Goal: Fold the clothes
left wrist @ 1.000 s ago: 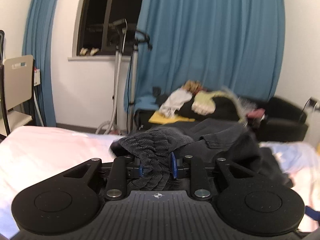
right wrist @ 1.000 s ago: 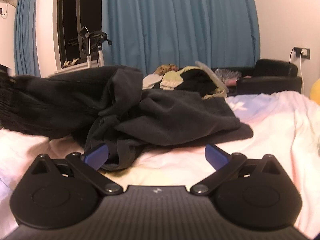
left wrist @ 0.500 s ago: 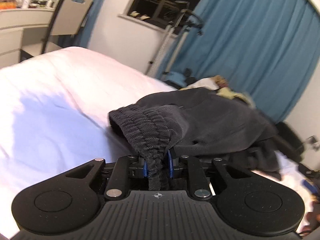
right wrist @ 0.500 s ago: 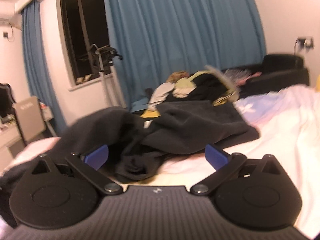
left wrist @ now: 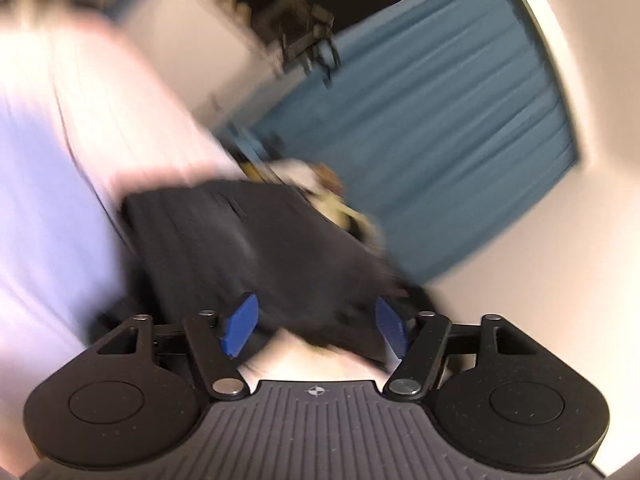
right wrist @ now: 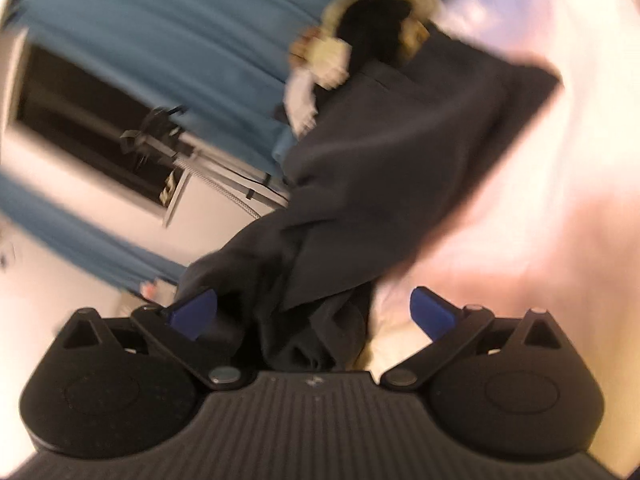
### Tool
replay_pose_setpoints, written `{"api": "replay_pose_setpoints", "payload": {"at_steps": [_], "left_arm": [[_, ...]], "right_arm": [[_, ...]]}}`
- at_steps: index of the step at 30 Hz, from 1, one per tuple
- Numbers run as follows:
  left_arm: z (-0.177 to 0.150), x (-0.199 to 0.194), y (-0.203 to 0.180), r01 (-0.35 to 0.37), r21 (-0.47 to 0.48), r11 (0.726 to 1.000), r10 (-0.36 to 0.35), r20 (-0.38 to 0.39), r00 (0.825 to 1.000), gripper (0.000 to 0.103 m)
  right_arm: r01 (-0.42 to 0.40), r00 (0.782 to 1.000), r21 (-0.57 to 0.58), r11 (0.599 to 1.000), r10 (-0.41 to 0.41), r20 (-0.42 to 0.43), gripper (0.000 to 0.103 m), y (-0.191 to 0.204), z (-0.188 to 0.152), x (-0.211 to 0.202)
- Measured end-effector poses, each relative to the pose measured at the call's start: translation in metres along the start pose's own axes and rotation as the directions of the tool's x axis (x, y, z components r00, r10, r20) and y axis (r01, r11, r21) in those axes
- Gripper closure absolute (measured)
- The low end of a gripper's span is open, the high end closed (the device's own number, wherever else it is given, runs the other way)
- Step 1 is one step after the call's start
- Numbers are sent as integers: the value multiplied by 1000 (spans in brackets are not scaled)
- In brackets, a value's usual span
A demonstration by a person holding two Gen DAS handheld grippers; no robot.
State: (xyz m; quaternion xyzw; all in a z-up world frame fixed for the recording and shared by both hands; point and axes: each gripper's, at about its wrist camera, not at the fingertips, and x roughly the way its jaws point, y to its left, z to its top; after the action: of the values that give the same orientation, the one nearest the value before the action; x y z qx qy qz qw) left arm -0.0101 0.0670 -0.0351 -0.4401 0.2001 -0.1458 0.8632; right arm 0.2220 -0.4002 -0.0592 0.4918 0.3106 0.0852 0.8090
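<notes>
Both hand-held grippers agape, tilted.

1. The left hand-held gripper has a matte black body with a ribbed central plate bearing a small crosshair mark.
2. Round black discs flank the plate on both sides.
3. Black linkage arms carry silver pivot screws.
4. Its fingertips are blue pads.
5. The right hand-held gripper looks the same: black ribbed plate, side discs, blue pads.
</notes>
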Motion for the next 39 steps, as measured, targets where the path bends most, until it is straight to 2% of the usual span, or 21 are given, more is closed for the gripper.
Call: {"api": "replay_pose_setpoints", "payload": {"at_steps": [2,5,6,8,11,13,15,17,19,21,22,25,27,29,30,31,32,35,37,39], "left_arm": [[-11,20,16,54,-118,992,-61,-61,996,24],[-26,52,37,37,-217,975,-66,-129,989,23],[-29,61,43,28,-239,971,-62,-134,989,23],[-32,78,56,4,-308,951,-47,-130,990,14],[-30,96,73,-16,-408,913,-27,-100,995,10],[-34,101,81,-18,-447,894,-20,-79,997,10],[-34,103,79,1,-450,893,-37,-71,997,8],[-32,104,76,37,-446,894,-73,-64,995,6],[-29,103,73,95,-448,889,-136,-60,989,6],[-25,104,64,163,-457,874,-217,-68,974,6],[-24,104,60,193,-460,866,-253,-72,965,6],[-24,112,53,195,-429,882,-261,-100,960,6],[-23,119,53,176,-433,884,-248,-116,962,6],[-21,125,53,157,-437,886,-236,-132,963,6],[-21,129,53,147,-438,887,-230,-141,963,6],[-20,132,53,138,-440,887,-223,-149,963,6],[-20,135,53,128,-441,888,-217,-157,963,6],[-18,145,53,99,-445,890,-198,-181,963,5],[-16,152,53,80,-448,891,-186,-197,963,5],[-18,153,57,68,-445,893,-173,-199,965,5]], "right_arm": [[19,1000,85,996,-18,-17,0,-16,12,18],[24,1000,174,984,-21,-17,0,-34,26,43],[16,1000,189,982,-14,-11,0,-37,30,50],[11,1000,197,980,-7,-21,0,-41,35,66],[3,1000,225,974,1,-17,0,-50,42,87],[-23,1000,236,972,19,20,0,-54,50,91],[-87,993,241,967,64,104,4,-58,62,86],[-114,980,207,972,76,182,11,-61,75,78],[-114,980,197,974,79,181,14,-69,84,78],[-64,994,200,978,44,103,27,-78,88,84],[-51,995,193,980,34,95,33,-81,87,85],[-59,995,188,980,41,95,37,-79,89,83],[-51,995,175,983,35,90,53,-77,85,84],[-56,992,162,985,36,125,78,-73,84,79],[-58,989,155,986,36,142,83,-70,84,77],[-61,985,130,990,38,171,91,-65,86,72],[-63,979,103,993,42,199,93,-59,88,68],[-89,946,-2,996,85,314,96,-39,102,42],[-83,921,-31,996,88,379,96,-33,110,23],[-65,887,-50,997,81,454,96,-33,113,1]]}}
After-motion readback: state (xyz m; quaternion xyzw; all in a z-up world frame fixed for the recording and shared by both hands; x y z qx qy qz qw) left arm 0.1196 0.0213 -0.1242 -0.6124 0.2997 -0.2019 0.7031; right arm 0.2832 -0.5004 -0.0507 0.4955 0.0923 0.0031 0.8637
